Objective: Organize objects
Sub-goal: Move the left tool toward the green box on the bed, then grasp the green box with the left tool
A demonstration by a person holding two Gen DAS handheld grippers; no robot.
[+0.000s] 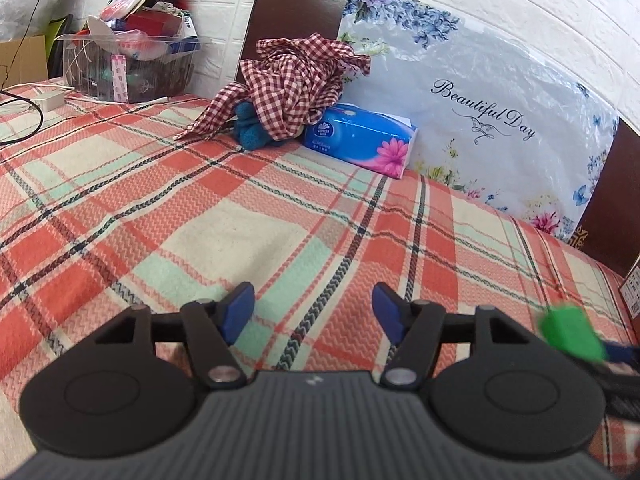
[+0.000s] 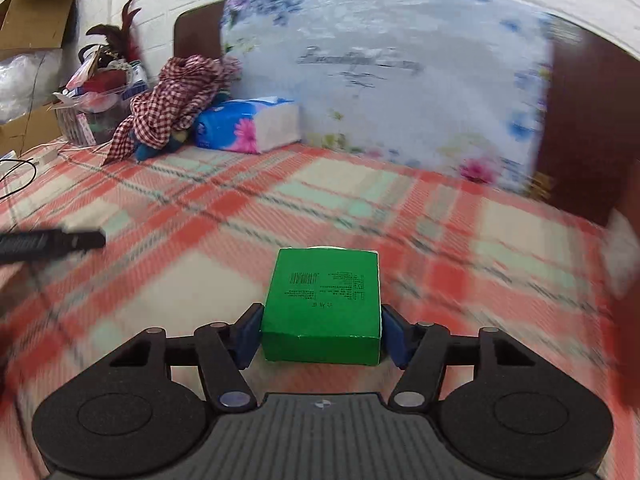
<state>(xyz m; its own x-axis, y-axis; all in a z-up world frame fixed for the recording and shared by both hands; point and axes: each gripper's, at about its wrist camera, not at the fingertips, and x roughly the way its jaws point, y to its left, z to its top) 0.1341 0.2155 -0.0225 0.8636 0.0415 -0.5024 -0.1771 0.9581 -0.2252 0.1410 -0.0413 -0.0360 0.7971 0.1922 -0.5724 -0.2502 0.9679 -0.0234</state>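
Note:
My right gripper (image 2: 322,334) is shut on a green box (image 2: 324,300) and holds it over the plaid bed cover (image 2: 200,220); the view is motion-blurred. The same green box (image 1: 570,332) shows blurred at the right edge of the left wrist view. My left gripper (image 1: 313,312) is open and empty above the plaid cover (image 1: 200,200). A blue tissue pack (image 1: 360,140) lies by the headboard, next to a red checked cloth (image 1: 288,84) draped over a blue plush toy (image 1: 250,128). The tissue pack (image 2: 248,124) and cloth (image 2: 172,100) also show in the right wrist view.
A floral pillow (image 1: 500,112) leans on the brown headboard (image 1: 296,8). A clear bin of clutter (image 1: 128,60) stands at the back left, with a white adapter (image 1: 50,98) and black cable (image 1: 28,124). Cardboard boxes (image 2: 32,20) sit far left. The left gripper's body (image 2: 48,242) shows at the left.

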